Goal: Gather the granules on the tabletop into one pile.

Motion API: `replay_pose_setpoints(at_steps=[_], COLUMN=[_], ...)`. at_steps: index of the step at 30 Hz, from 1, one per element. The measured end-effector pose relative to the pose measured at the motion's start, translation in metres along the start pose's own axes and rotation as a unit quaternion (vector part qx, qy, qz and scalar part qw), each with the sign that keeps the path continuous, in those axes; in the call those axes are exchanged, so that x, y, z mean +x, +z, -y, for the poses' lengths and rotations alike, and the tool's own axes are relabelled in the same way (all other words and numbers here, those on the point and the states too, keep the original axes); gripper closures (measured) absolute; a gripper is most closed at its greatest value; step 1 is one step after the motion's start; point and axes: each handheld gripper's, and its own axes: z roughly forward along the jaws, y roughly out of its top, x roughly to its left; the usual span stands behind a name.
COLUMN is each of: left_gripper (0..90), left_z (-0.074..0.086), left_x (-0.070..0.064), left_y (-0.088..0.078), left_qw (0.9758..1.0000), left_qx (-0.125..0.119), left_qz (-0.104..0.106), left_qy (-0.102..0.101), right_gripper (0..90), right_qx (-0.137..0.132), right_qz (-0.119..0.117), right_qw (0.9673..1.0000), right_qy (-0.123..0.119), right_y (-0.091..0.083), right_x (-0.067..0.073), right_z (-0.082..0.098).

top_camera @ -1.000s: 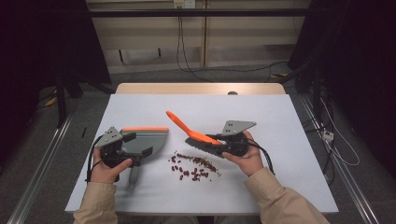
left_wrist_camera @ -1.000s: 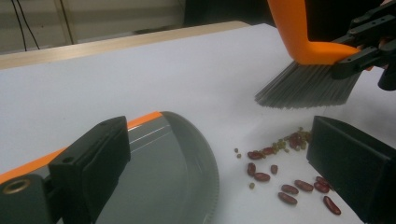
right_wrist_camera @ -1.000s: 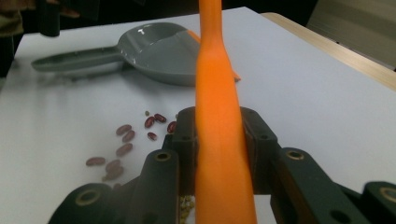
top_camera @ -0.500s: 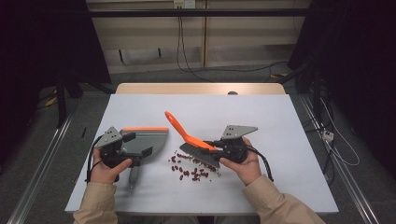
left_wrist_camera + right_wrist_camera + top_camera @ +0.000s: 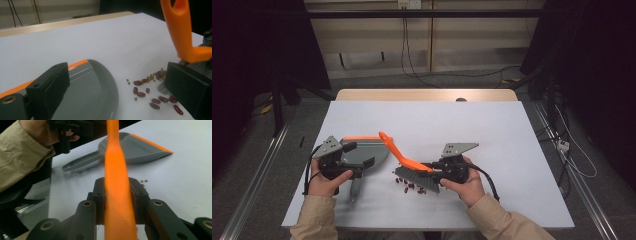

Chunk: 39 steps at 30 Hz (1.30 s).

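From the high view I see the right gripper (image 5: 432, 172) clamped on the orange brush (image 5: 404, 162) — jaws pressed on both flanks of the handle. The right gripper view confirms it: the orange handle runs straight up between the two black pads (image 5: 100, 195), touching both, no gap. The brush head sits down on the white table (image 5: 492, 150) with its dark bristles among the scattered beans (image 5: 409, 185), and the handle tilts up and away toward the dustpan.

The beans lie in a loose patch between my two hands, just in front of the dustpan's mouth. In the left gripper view I can tell dark red kidney-shaped ones and a cluster of much smaller greenish ones near the bristles; none are on the pan.

The grey dustpan (image 5: 364, 152) lies flat on the table with its orange lip on the far side and its handle pointing back toward me. The left gripper (image 5: 357, 157) is over it — jaws stand wide apart in the left gripper view, one over the pan surface, the other out over the beans. They are closed on nothing that I can see.
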Motion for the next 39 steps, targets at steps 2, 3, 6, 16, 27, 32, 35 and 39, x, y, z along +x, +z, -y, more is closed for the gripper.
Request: replay_pose_setpoints(at_steps=[2,3,6,16,27,32,35,39], left_gripper=[6.0,6.0,6.0,6.0,6.0,6.0,6.0,6.0], left_z=[0.001,0.001,0.001,0.002,0.002,0.002,0.002,0.002], left_x=[0.001,0.001,0.001,0.001,0.001,0.001,0.000,0.000], left_y=[0.000,0.000,0.001,0.001,0.001,0.002,0.002,0.002], left_qw=[1.0000,1.0000,1.0000,1.0000,1.0000,1.0000,1.0000,1.0000], left_qx=[0.001,-0.001,0.002,0.003,0.006,0.005,0.004,0.004], left_qz=[-0.001,-0.002,-0.001,0.000,-0.001,-0.001,0.000,0.000], left_qy=[-0.003,-0.003,-0.002,-0.002,-0.001,-0.001,-0.002,-0.001], right_gripper=[71.4,71.4,71.4,71.5,71.5,71.5,71.5,71.5], right_qx=[0.004,0.007,0.017,0.046,0.038,0.037,0.036,0.033], right_qz=[-0.012,-0.018,-0.034,-0.021,-0.004,0.003,0.006,0.005], right_qw=[0.9999,0.9998,0.9991,0.9971,0.9981,0.9982,0.9981,0.9982], right_qy=[0.009,0.008,0.019,0.057,0.049,0.047,0.050,0.051], right_y=[0.003,0.005,0.011,0.021,0.013,0.011,0.010,0.009], right_x=[0.004,0.005,0.009,-0.008,-0.022,-0.025,-0.027,-0.030], right_z=[0.003,0.005,0.008,0.014,0.014,0.013,0.013,0.013])
